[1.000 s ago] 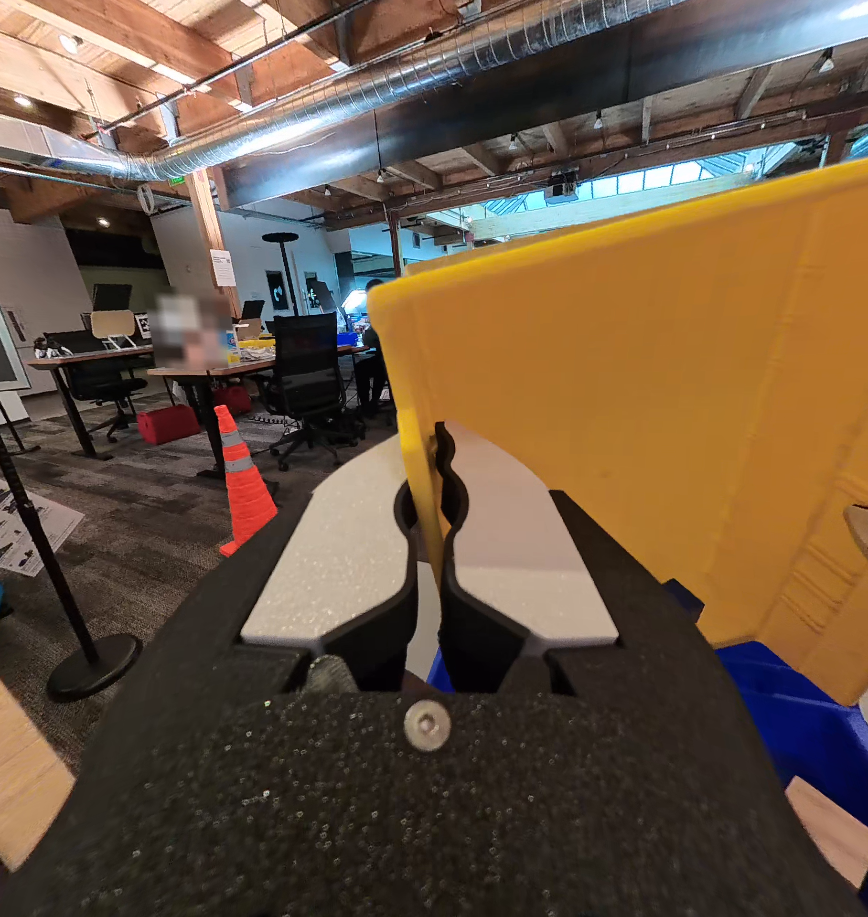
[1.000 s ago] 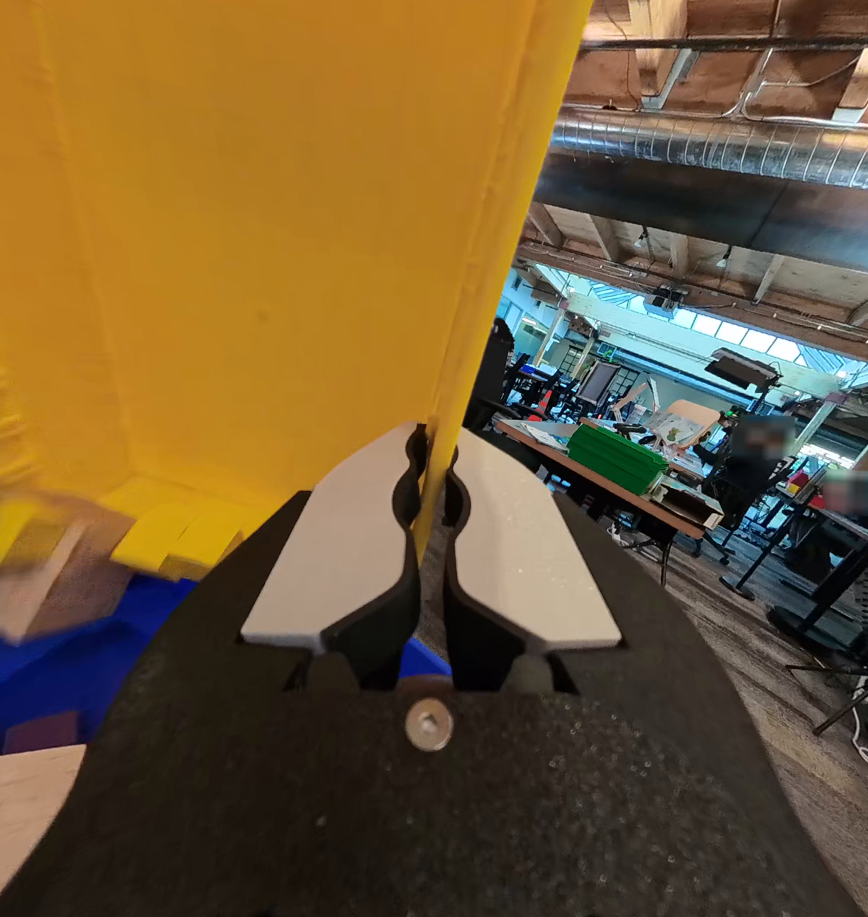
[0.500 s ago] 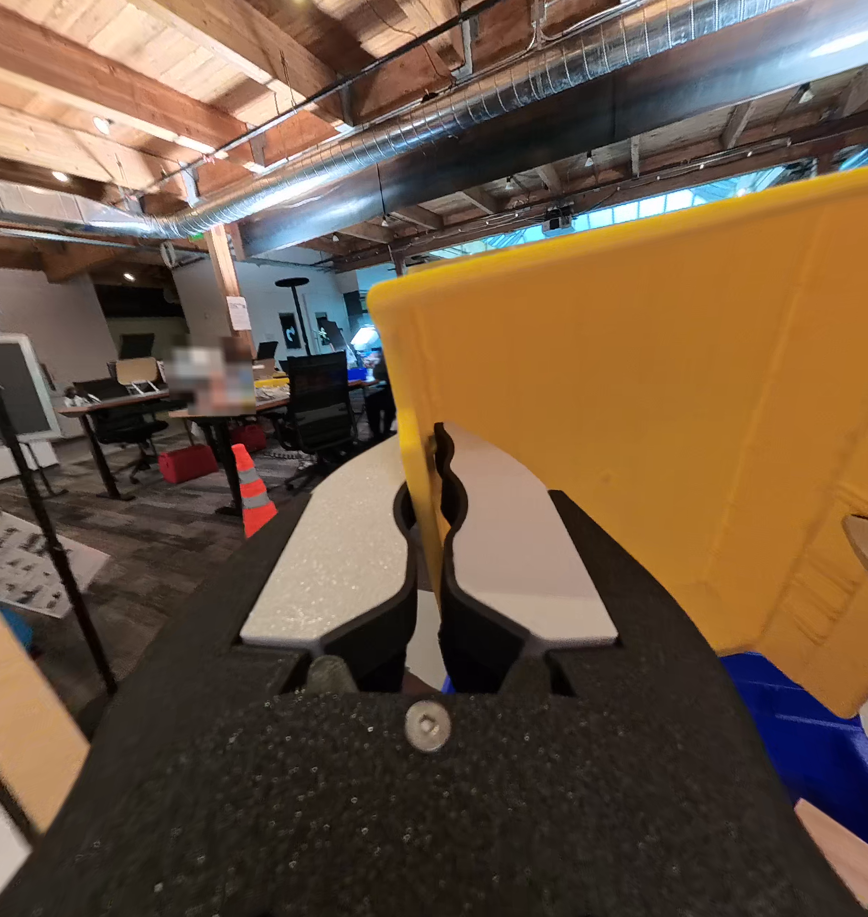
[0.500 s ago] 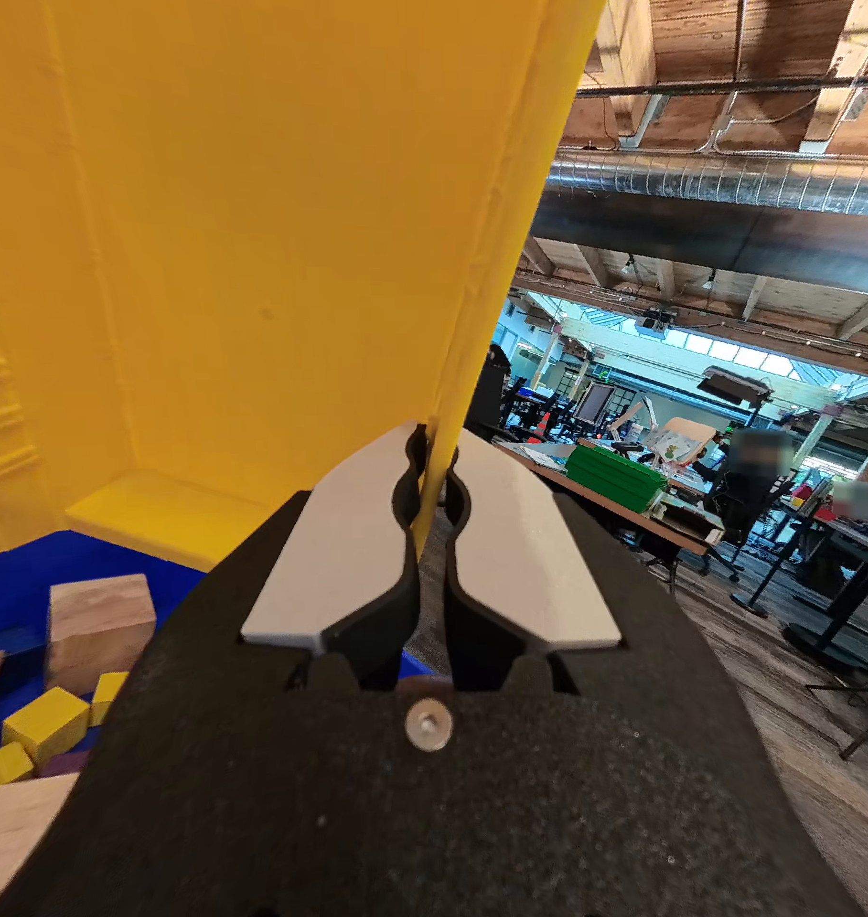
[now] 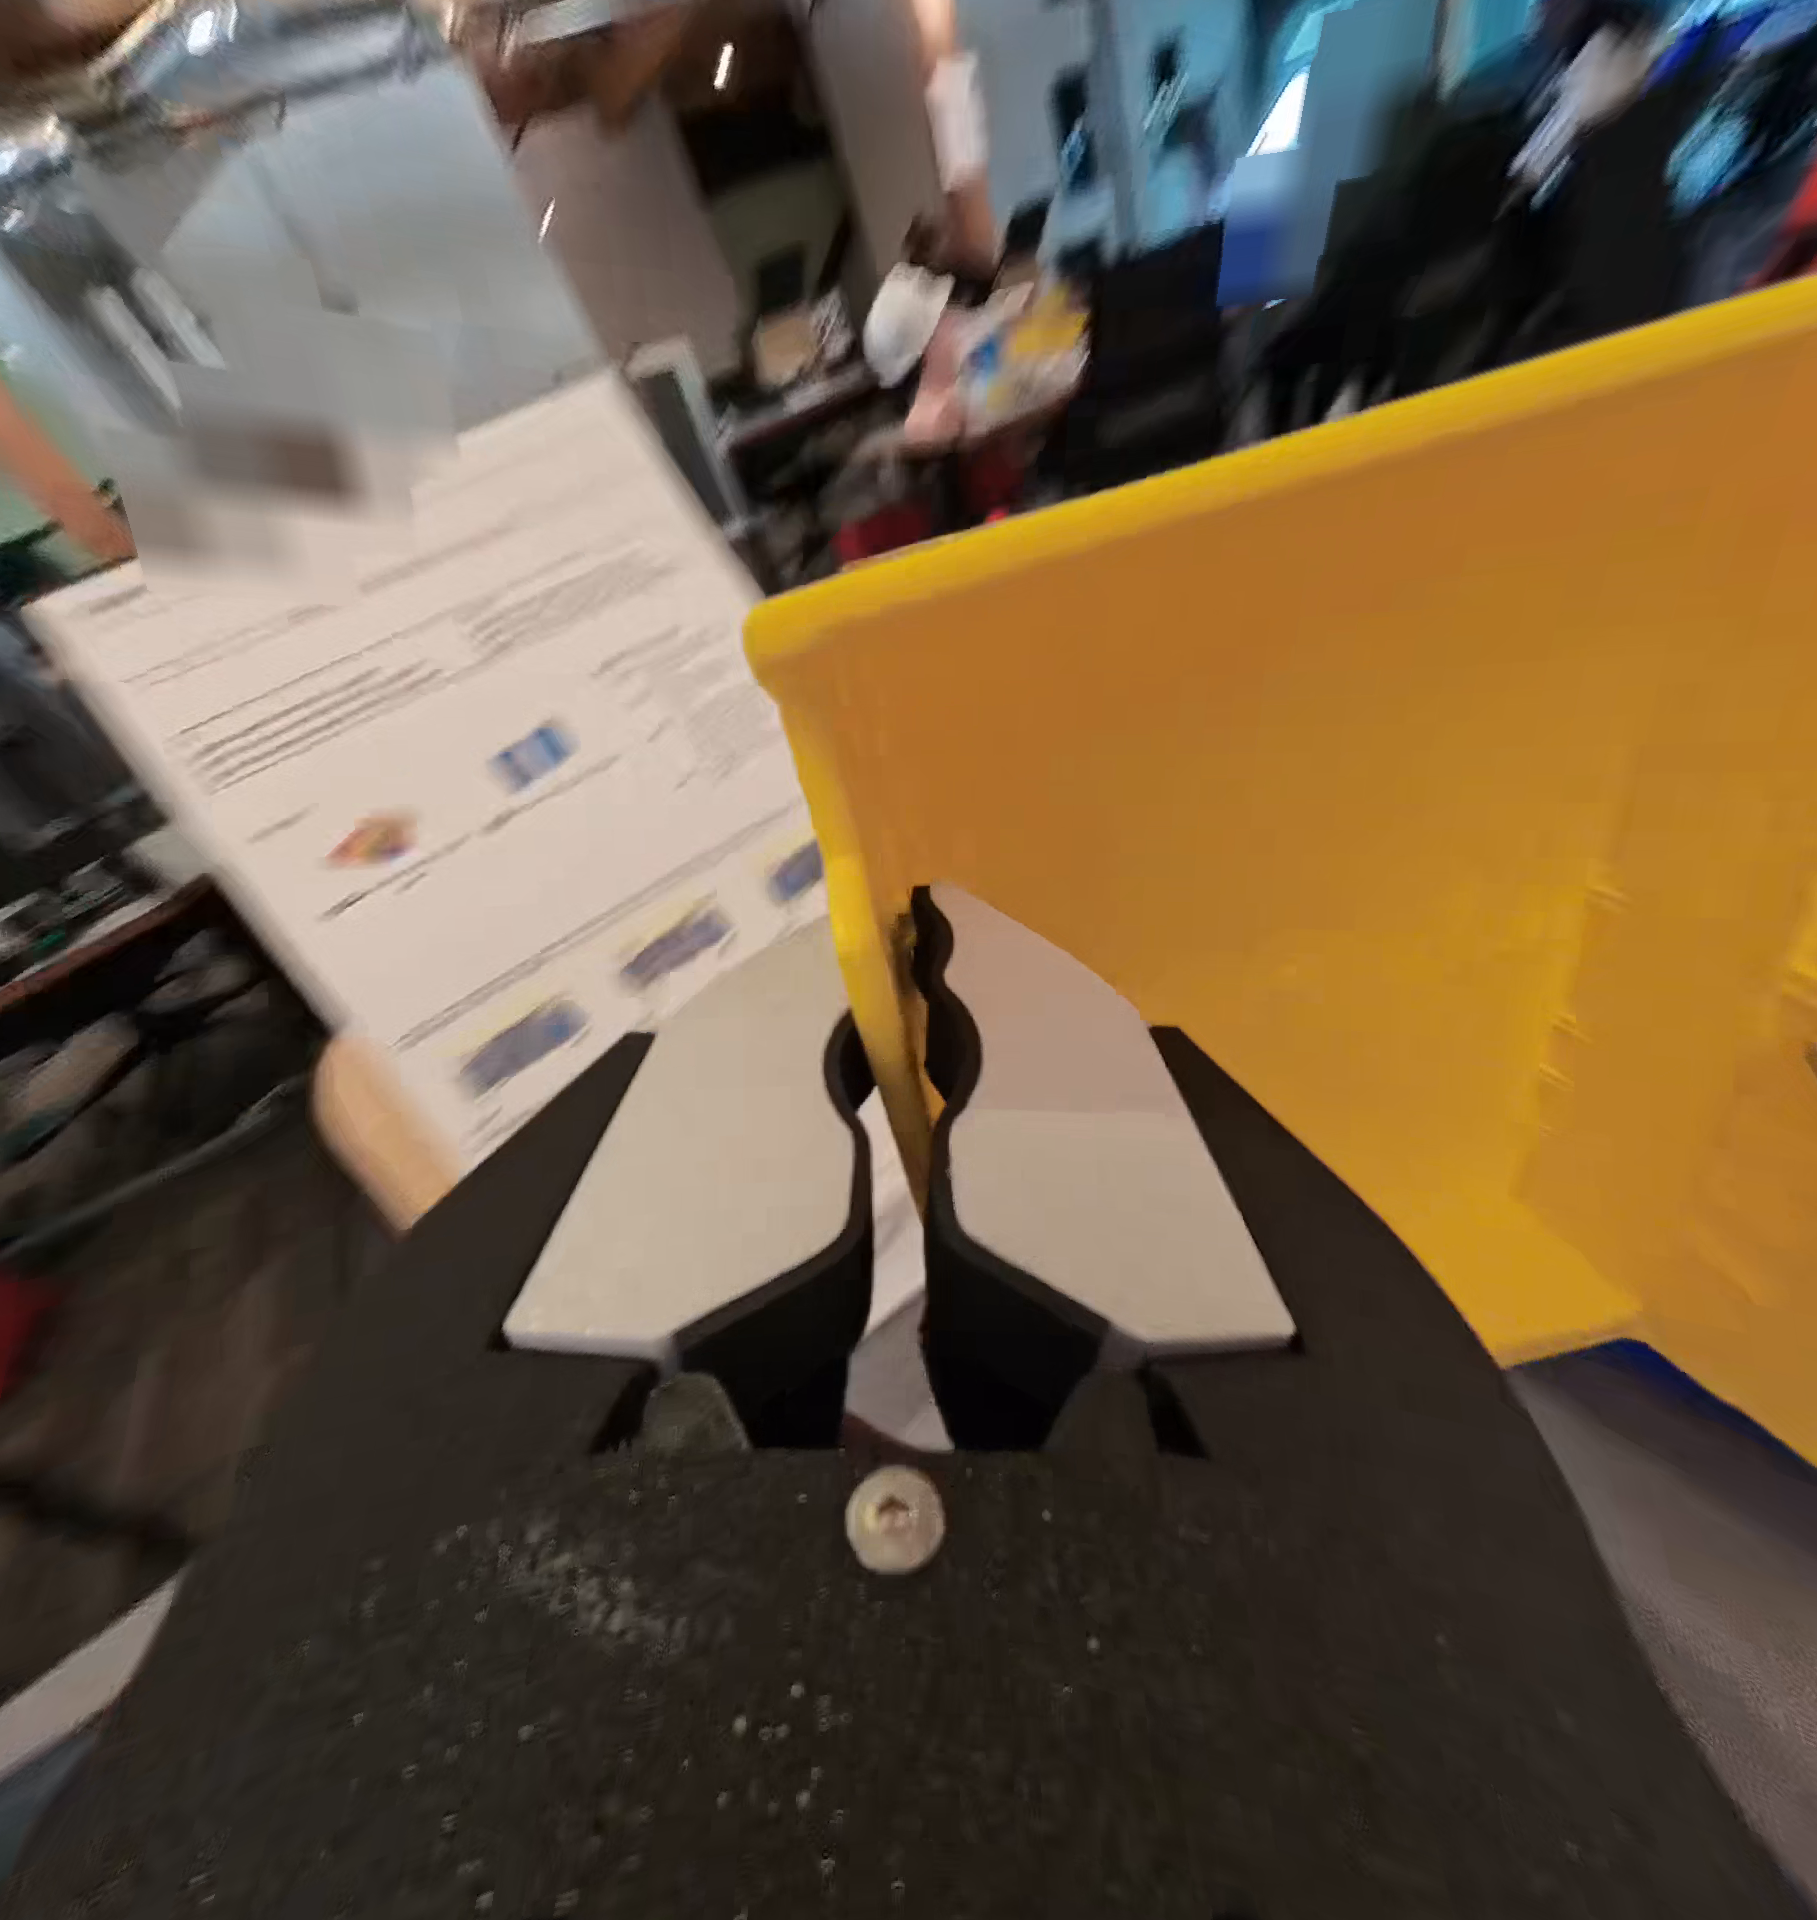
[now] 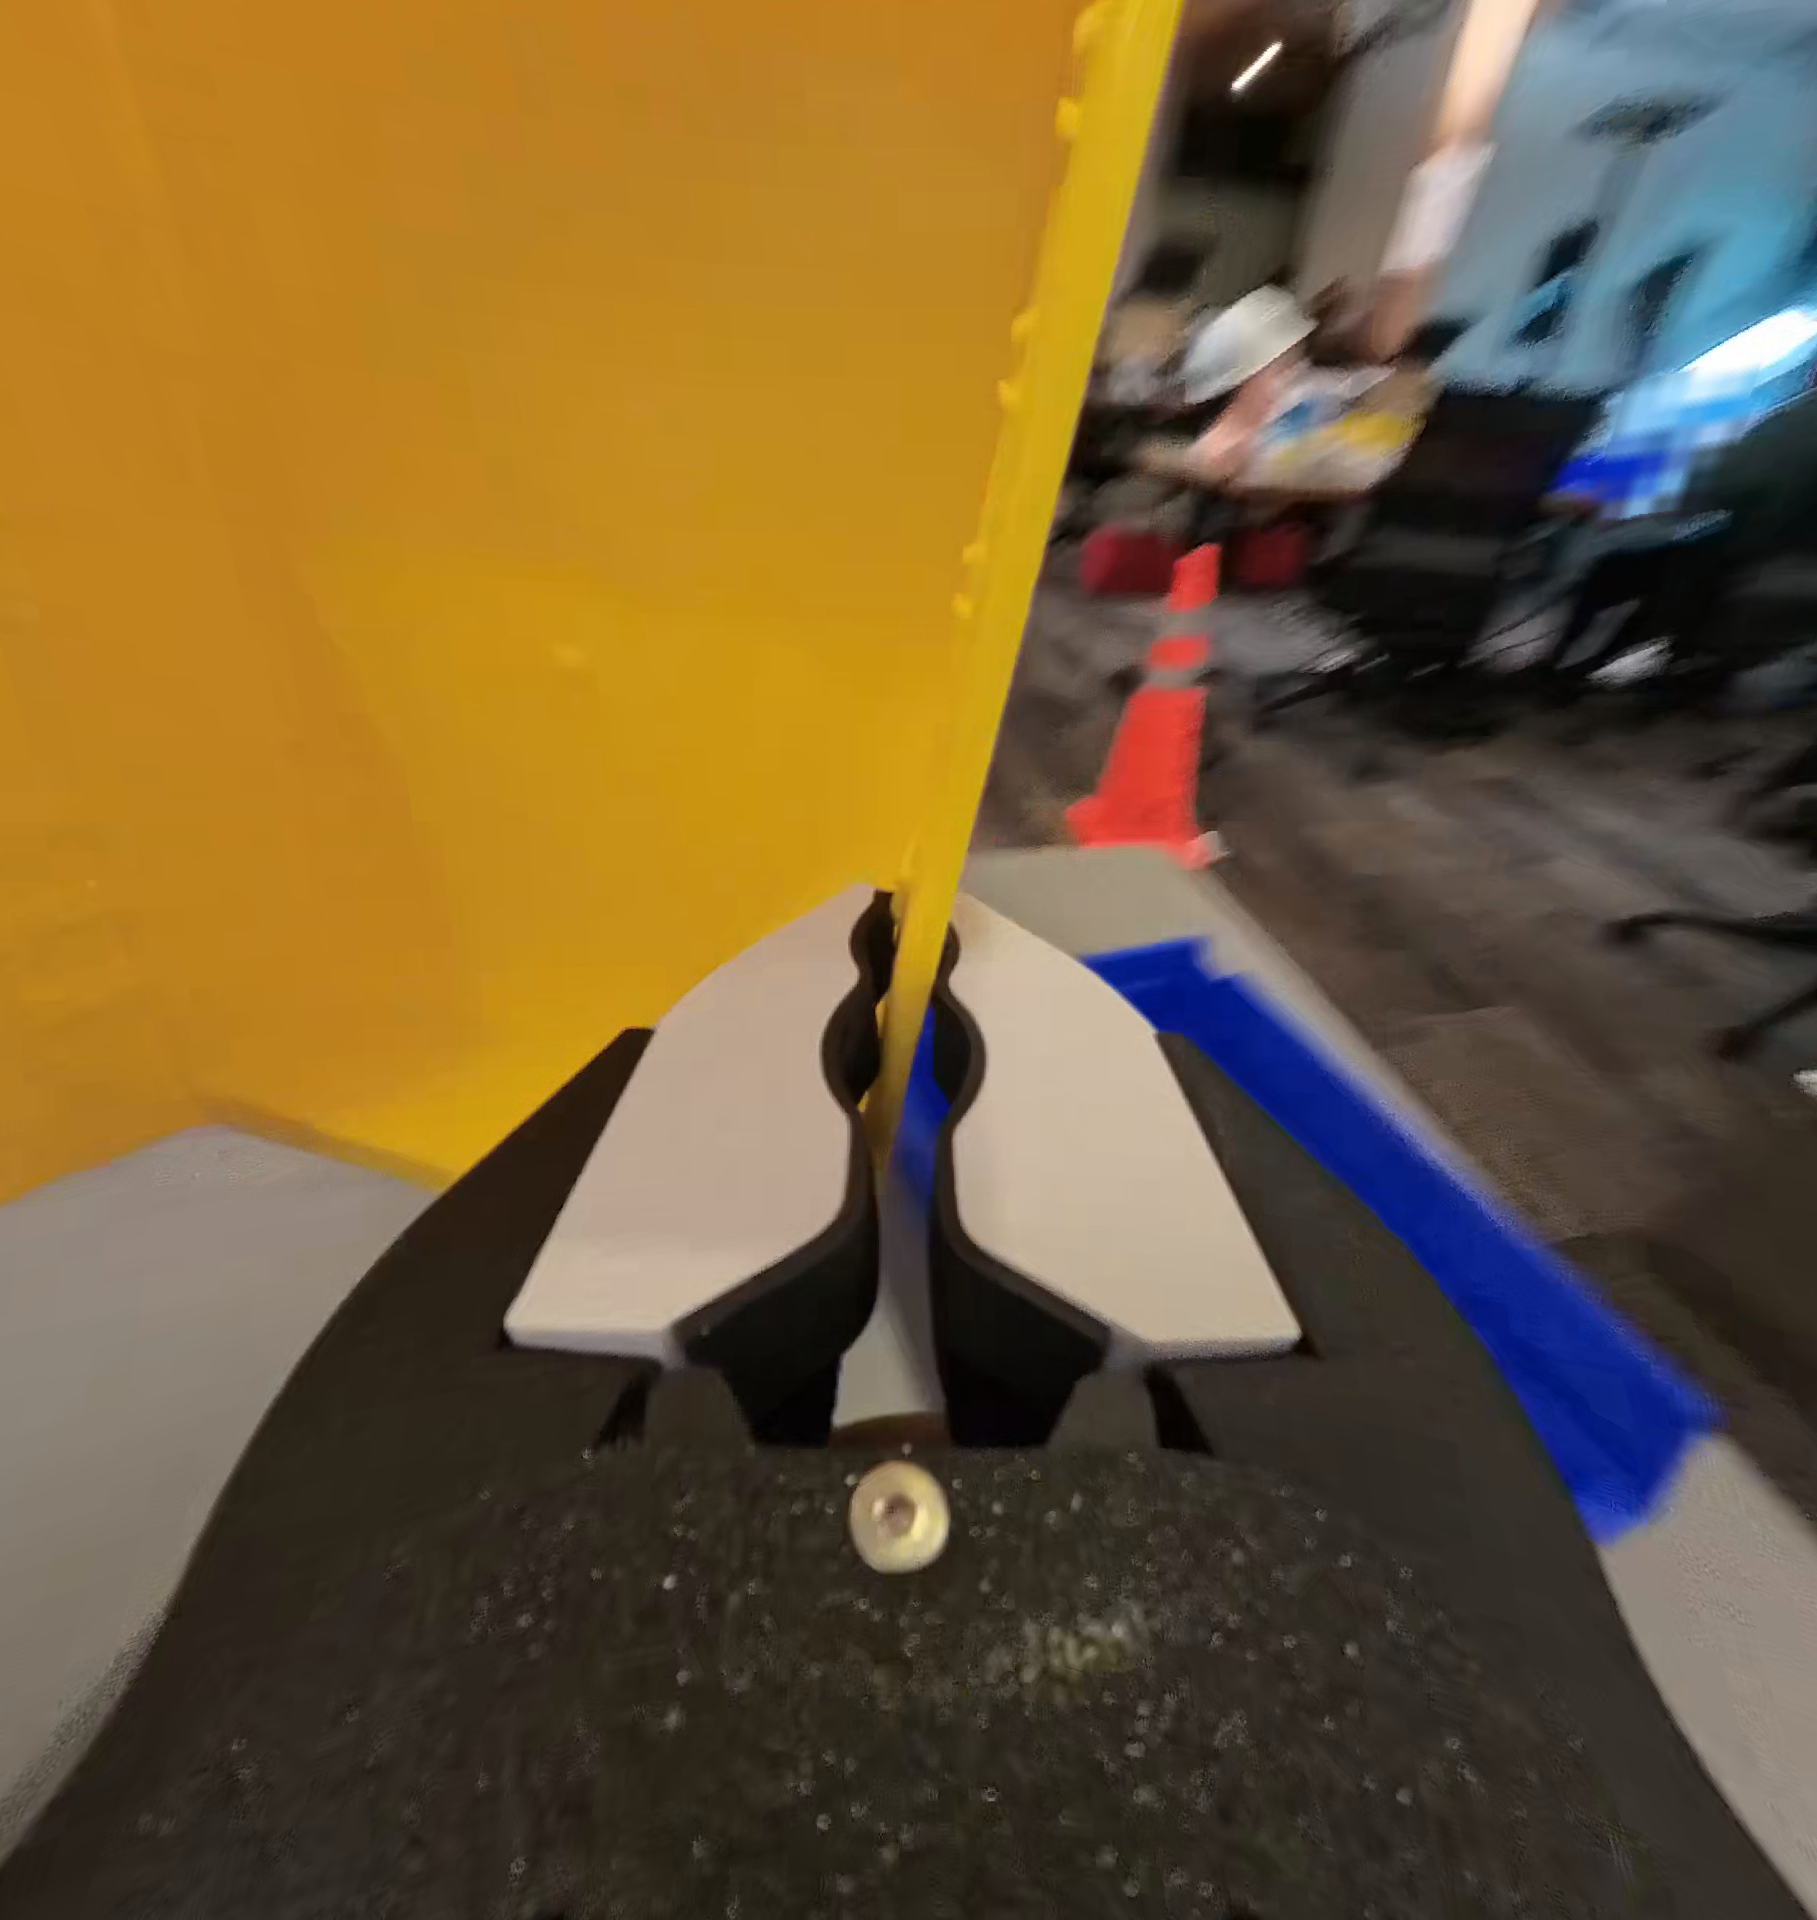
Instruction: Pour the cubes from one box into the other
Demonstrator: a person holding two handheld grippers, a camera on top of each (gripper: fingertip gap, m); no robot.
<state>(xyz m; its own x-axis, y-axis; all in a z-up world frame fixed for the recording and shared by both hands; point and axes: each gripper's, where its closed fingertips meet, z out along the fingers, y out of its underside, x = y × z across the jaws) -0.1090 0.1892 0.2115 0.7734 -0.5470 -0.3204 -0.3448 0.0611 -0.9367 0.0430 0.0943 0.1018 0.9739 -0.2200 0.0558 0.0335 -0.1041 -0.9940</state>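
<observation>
LEFT WRIST VIEW
Left gripper [image 5: 909,997]: clamped onto the thin side wall of the yellow box [image 5: 1351,852], close to a corner of the rim.
Box position: lifted and tilted, filling the right half of the view; interior appears empty, no cubes visible.
Blue box [image 5: 1652,1361]: only a sliver visible under the yellow box's lower edge.
Background: blurred poster board [image 5: 447,748], detail unreadable.

RIGHT WRIST VIEW
Right gripper [image 6: 909,997]: closed on the opposite thin wall of the yellow box [image 6: 468,520], wall edge running upward between the fingertips.
Box position: raised above the grey table [image 6: 104,1351], filling the left half.
Blue strip [image 6: 1403,1195]: along the table edge, probably tape.
Orange cone [image 6: 1158,727]: on the floor beyond, well apart.

HANDLING
Weight: probably light once emptied.
Stiffness: rigid moulded plastic; thin walls likely to flex slightly under pinch.
Surface: smooth, likely slippery; firm pinch advisable.
Grip point: opposing side walls at the rim, as currently taken; balanced for tilting.
Risk: pivoting between the pinch points if one side slackens.
</observation>
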